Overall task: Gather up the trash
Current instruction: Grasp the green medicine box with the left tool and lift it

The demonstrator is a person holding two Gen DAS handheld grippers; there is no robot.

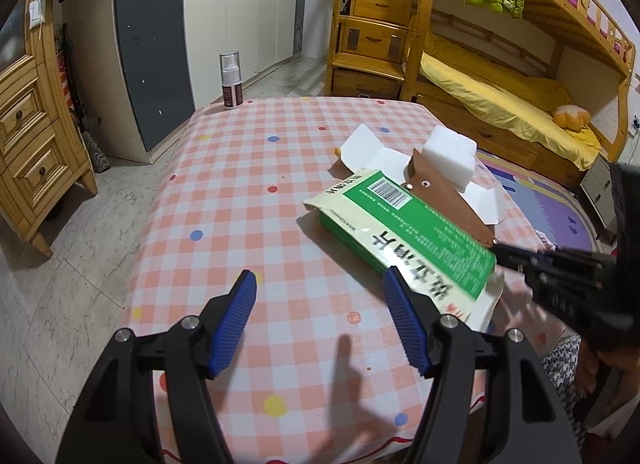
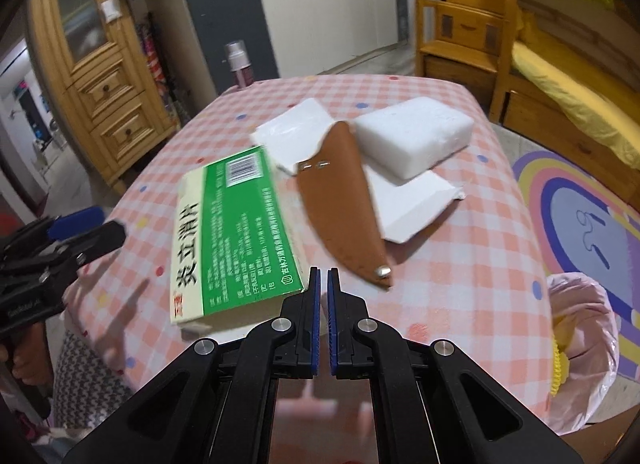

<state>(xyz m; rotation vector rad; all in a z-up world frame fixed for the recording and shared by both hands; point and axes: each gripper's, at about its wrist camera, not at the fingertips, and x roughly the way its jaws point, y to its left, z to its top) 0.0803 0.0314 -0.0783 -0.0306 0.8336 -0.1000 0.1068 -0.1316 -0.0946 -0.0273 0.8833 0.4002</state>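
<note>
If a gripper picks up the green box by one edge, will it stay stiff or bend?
The green box looks like thin cardboard with an open end flap, so probably light and possibly empty. Pinched hard, it may crush. Lying flat on the checked tablecloth, it should slide when pushed, not roll.

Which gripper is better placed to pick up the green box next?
Left. The left gripper is open, one pad beside the green box. The right gripper is shut, empty.

bright indoor light | soft shadows | fisheye bending | right view blurred
</note>
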